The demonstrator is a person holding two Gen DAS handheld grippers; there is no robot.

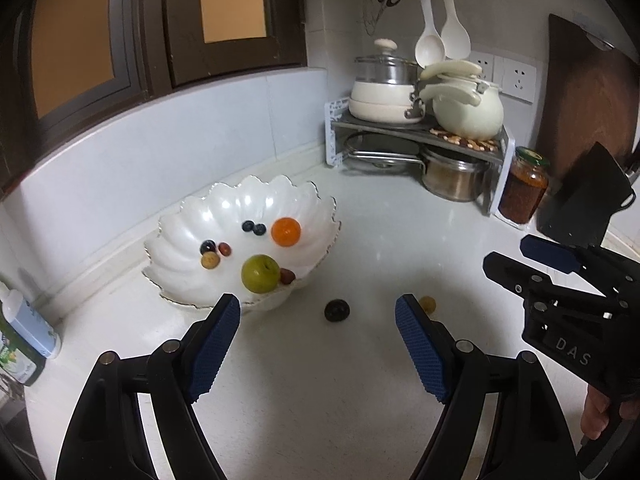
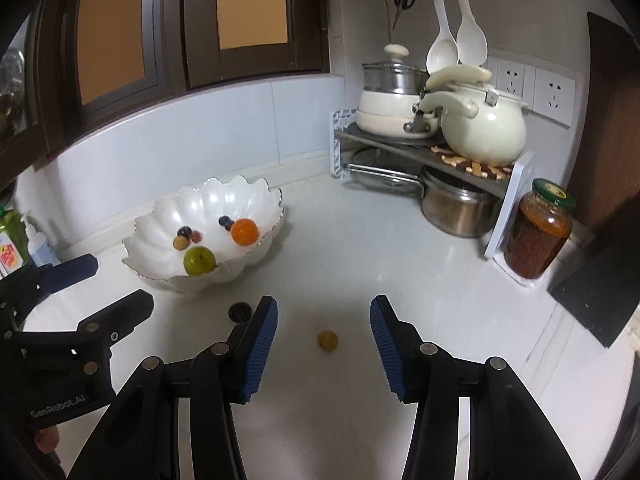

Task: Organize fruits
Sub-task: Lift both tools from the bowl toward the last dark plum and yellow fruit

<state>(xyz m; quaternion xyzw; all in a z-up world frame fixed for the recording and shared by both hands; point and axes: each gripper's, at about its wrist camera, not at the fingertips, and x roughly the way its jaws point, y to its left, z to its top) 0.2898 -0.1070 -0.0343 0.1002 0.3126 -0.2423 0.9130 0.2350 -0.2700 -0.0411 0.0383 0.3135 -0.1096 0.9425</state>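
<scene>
A white scalloped bowl (image 1: 180, 224) (image 2: 160, 220) on the white counter holds a green apple (image 1: 260, 273) (image 2: 199, 261), an orange (image 1: 285, 231) (image 2: 244, 231), blueberries (image 1: 253, 227) and other small fruits. Two fruits lie loose on the counter: a dark round fruit (image 1: 336, 310) (image 2: 240, 311) and a small yellow fruit (image 1: 427, 304) (image 2: 327, 340). My left gripper (image 1: 318, 312) is open, and the dark fruit lies just beyond its fingertips. My right gripper (image 2: 324, 316) (image 1: 516, 260) is open above the counter, with the yellow fruit lying between its blue pads (image 2: 262, 344), untouched.
A corner rack (image 1: 420, 136) (image 2: 420, 148) with pots and a cream kettle stands at the back right. Beside it are a jar of red sauce (image 1: 523, 188) (image 2: 538, 232) and a dark board (image 1: 588, 92). Bottles (image 1: 24, 340) stand at the far left.
</scene>
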